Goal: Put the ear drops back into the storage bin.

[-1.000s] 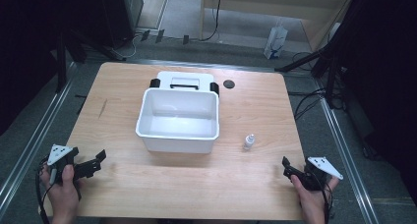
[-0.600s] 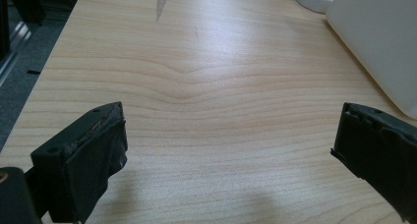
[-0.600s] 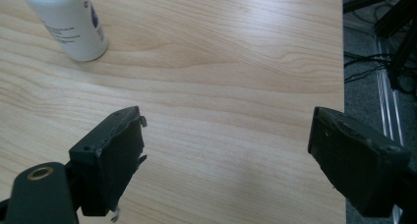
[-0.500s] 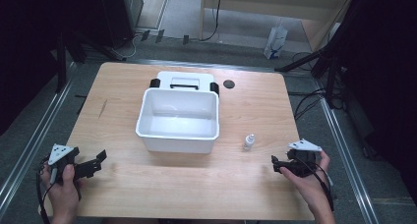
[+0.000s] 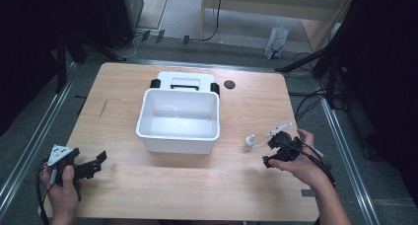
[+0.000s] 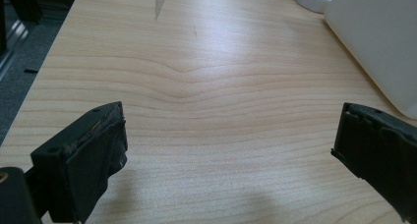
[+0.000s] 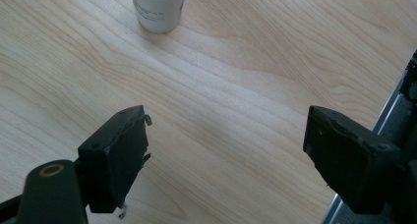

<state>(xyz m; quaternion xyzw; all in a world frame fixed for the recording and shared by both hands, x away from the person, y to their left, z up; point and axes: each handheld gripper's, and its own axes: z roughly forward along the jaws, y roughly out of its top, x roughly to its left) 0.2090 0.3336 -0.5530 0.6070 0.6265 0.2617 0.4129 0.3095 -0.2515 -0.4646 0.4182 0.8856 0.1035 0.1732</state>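
Observation:
A small white bottle [image 5: 250,142] [image 7: 157,5] stands upright on the wooden table [image 5: 148,195], right of a white open bin [image 5: 180,121]. My right gripper [image 5: 268,152] [image 7: 226,155] hovers just right of the bottle, tilted on its side and pointing towards it. Its jaws have just been closing a little, but they stand open with bare wood between them. My left gripper [image 5: 100,163] [image 6: 228,150] rests low near the front left corner. It is open, aimed across the table, with the bin's wall [image 6: 378,42] at its right.
A white lid [image 5: 185,81] with black latches lies behind the bin, and a small black disc [image 5: 229,84] sits beside it. Bare wood stretches along the front between my hands. The table's right edge [image 7: 393,106] is close to the right gripper.
My right hand has risen and moved from the front right corner to beside the bottle, rolling the gripper onto its side. The left hand has stayed put.

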